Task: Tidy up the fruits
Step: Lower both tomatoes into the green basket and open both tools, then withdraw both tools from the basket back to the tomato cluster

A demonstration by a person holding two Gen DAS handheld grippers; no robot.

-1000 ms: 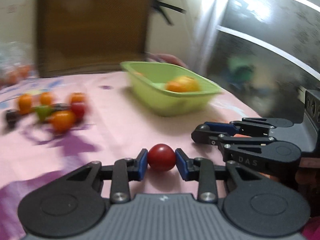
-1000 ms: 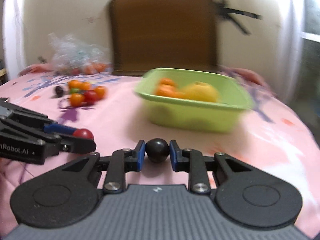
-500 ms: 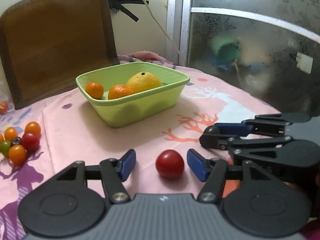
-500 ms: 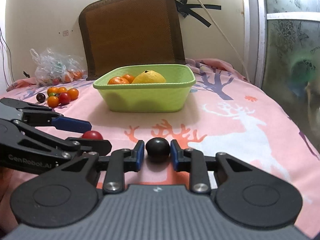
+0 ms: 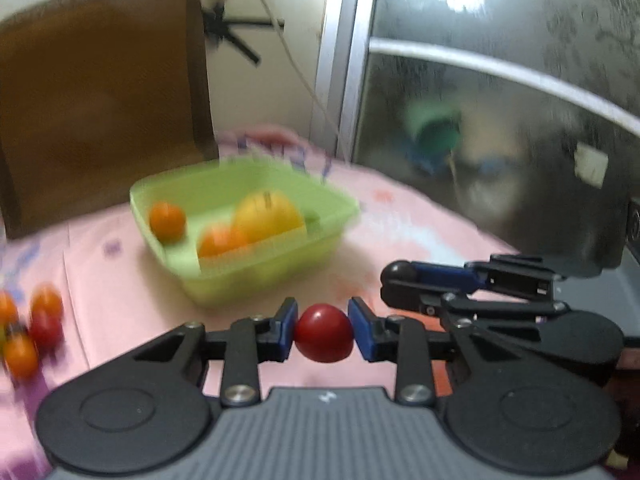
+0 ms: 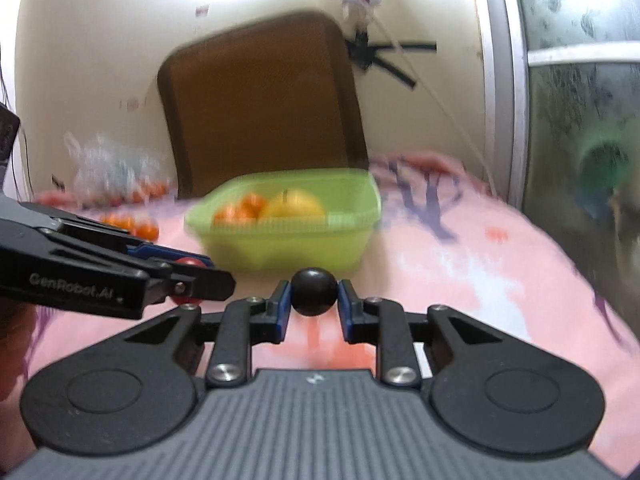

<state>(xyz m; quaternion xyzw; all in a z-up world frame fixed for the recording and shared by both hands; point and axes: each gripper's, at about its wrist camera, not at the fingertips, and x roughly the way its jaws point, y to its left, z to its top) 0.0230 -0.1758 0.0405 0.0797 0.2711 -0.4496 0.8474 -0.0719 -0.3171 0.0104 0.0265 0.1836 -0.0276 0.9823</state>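
Left claw point(image 5: 323, 334) pinches a smooth round red tomato point(image 5: 324, 338) between blue pads; right claw point(image 6: 314, 307) pinches a glossy round black tomato point(image 6: 314, 291). Both hover over the pink printed tablecloth point(image 6: 460, 272). Behind stand a brown chair back point(image 6: 264, 108) and a frosted glass door point(image 5: 500, 120). Ahead sits a square green plastic bowl point(image 5: 256, 280) holding oranges point(image 5: 168, 221) and a yellow fruit point(image 5: 270, 216). Loose small tomatoes point(image 5: 28, 332) cluster at left, well apart from the bowl.

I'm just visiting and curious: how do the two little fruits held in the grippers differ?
The red tomato is bright and glossy; the dark fruit is nearly black and duller. The red tomato sits in the left gripper, the dark fruit in the right gripper. Both are small, round, pinched between blue pads.
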